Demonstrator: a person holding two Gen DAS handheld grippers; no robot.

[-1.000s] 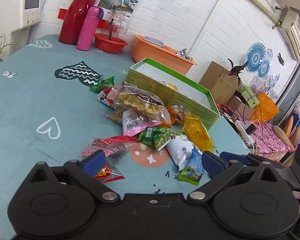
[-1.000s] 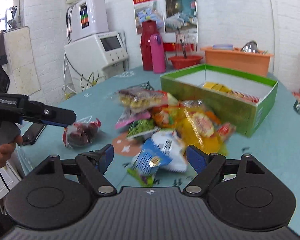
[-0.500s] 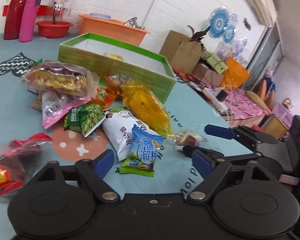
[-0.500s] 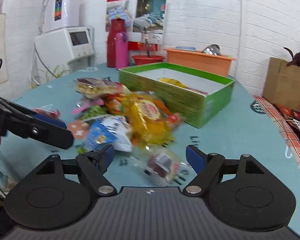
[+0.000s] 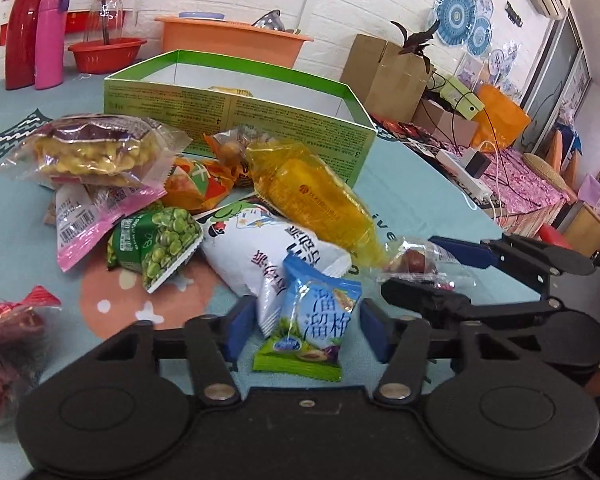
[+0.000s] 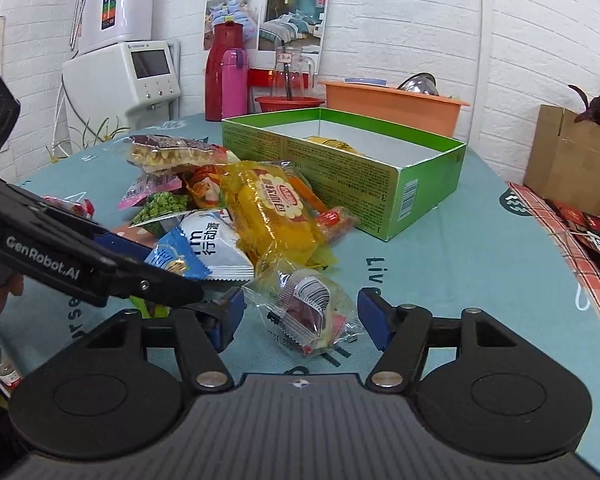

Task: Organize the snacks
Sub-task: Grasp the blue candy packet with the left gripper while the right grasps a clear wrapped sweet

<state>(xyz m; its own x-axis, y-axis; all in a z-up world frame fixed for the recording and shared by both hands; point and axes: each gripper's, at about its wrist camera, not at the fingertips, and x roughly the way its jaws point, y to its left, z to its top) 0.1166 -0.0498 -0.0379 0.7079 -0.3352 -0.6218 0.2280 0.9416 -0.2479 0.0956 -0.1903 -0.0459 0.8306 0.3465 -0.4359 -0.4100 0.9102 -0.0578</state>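
Note:
A pile of snack packets lies on the teal table in front of an open green box (image 5: pixel 236 108). My left gripper (image 5: pixel 300 330) is open, its fingers on either side of a small blue plum-candy packet (image 5: pixel 320 316). My right gripper (image 6: pixel 300 316) is open around a clear packet with a red sweet (image 6: pixel 308 312), which also shows in the left wrist view (image 5: pixel 412 260). The green box (image 6: pixel 340 168) holds a yellow packet (image 6: pixel 332 142). A large yellow packet (image 6: pixel 272 208) and a white packet (image 6: pixel 216 248) lie just beyond.
A red flask (image 6: pixel 220 72), pink bottle (image 6: pixel 234 84), red bowl (image 6: pixel 288 102) and orange basin (image 6: pixel 392 100) stand behind the box. A red-wrapped snack (image 5: pixel 8 336) lies at the left. The table edge drops off at the right toward cardboard boxes (image 5: pixel 384 68).
Both grippers moved forward and down to the near side of the pile. The left one now straddles the blue packet and the right one straddles the clear red-sweet packet.

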